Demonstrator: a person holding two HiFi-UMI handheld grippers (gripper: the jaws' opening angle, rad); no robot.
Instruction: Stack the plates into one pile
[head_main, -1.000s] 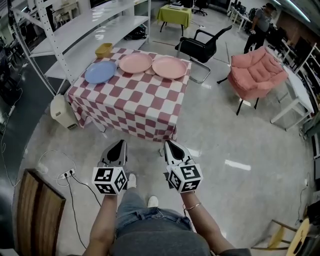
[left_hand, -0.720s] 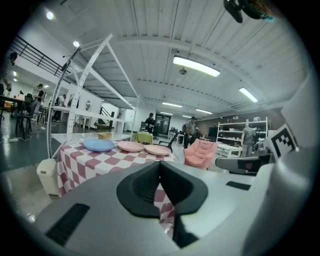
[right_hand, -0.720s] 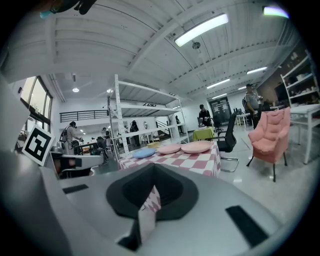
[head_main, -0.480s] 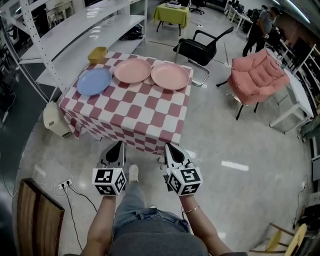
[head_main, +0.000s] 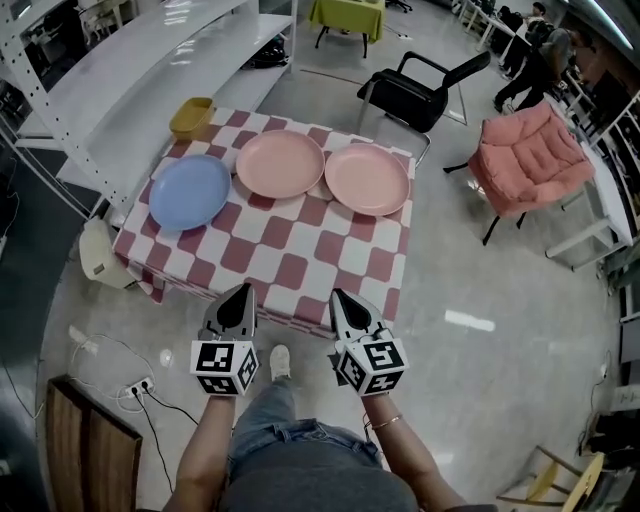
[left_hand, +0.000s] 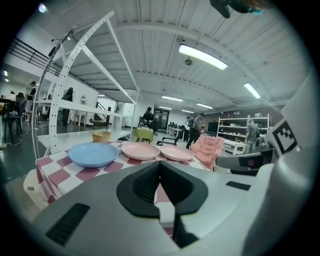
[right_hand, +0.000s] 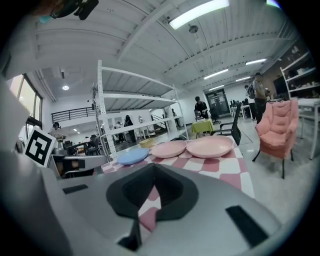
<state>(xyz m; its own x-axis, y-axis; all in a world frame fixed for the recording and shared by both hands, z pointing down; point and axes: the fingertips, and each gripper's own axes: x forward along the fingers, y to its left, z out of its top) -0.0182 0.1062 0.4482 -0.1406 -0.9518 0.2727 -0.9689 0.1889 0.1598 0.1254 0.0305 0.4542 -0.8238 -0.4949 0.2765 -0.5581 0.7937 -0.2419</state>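
Observation:
Three plates lie in a row at the far side of a red-and-white checked table (head_main: 290, 270): a blue plate (head_main: 190, 191) on the left, a pink plate (head_main: 280, 163) in the middle and a second pink plate (head_main: 367, 179) on the right. The same row shows in the left gripper view, with the blue plate (left_hand: 93, 153) nearest. My left gripper (head_main: 236, 297) and right gripper (head_main: 343, 299) hover side by side just over the table's near edge, both shut and empty, well short of the plates.
A small yellow basket (head_main: 190, 116) sits on the table's far left corner. White shelving (head_main: 120, 60) runs along the left. A black office chair (head_main: 420, 90) and a pink armchair (head_main: 530, 155) stand beyond the table. A wooden chair (head_main: 85, 440) is at my near left.
Both grippers and the view have advanced toward the table; its near edge now sits under the fingertips and the plates appear closer. Jaws stayed shut.

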